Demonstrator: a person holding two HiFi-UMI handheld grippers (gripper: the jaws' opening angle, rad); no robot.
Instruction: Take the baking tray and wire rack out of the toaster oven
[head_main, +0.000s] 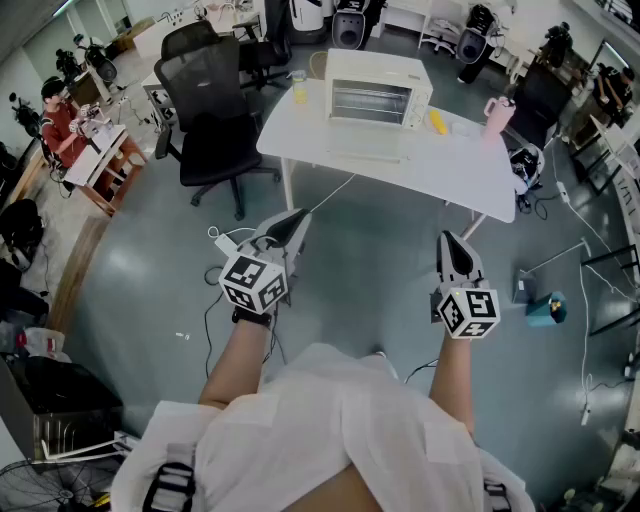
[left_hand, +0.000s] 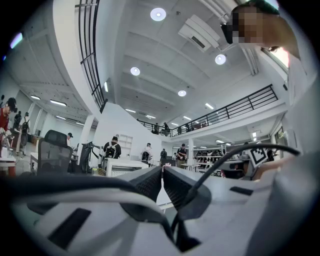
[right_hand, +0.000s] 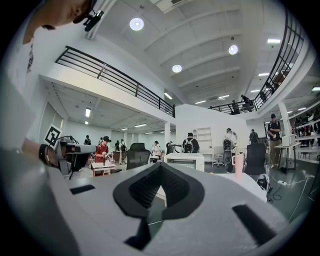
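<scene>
Left tool (head_main: 298, 218) and right tool (head_main: 448, 240) hang mid-frame, jaws together, empty. Toaster oven (head_main: 378, 92) sits upper centre on the table (head_main: 440, 165).

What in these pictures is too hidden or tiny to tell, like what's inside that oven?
- Tray and rack: head view, oven too small to show its inside.
- Oven's lower edge: right gripper view, hidden behind the right gripper.
- Yellow thing beside the oven: head view, too small to name.
</scene>
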